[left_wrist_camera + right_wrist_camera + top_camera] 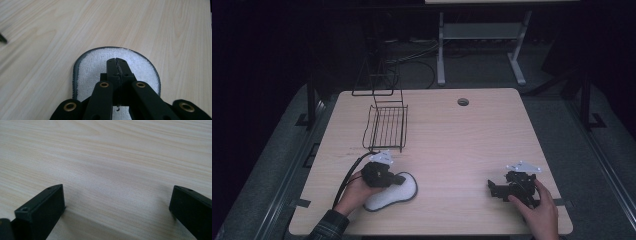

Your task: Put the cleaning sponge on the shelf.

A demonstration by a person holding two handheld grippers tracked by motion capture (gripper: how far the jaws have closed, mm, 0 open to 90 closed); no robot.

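White terry pad point(392, 194) with a dark rim lies flat on the near left part of the table point(452, 145), its rounded end pointing right. My left gripper point(398, 180) rests on top of it, jaws pressed tight together with nothing caught between them; in the left gripper view the closed tips point(117, 65) sit on the fluffy face of the pad point(95, 67), a little short of its rounded edge. Whether they press into the cloth or merely touch it, I cannot quite tell. Farther off, just beyond my left hand point(357, 192), stands a black wire rack point(385, 125). Well apart, at the near right, my right gripper point(493, 189) lies low over bare wood, jaws spread wide and holding nothing.
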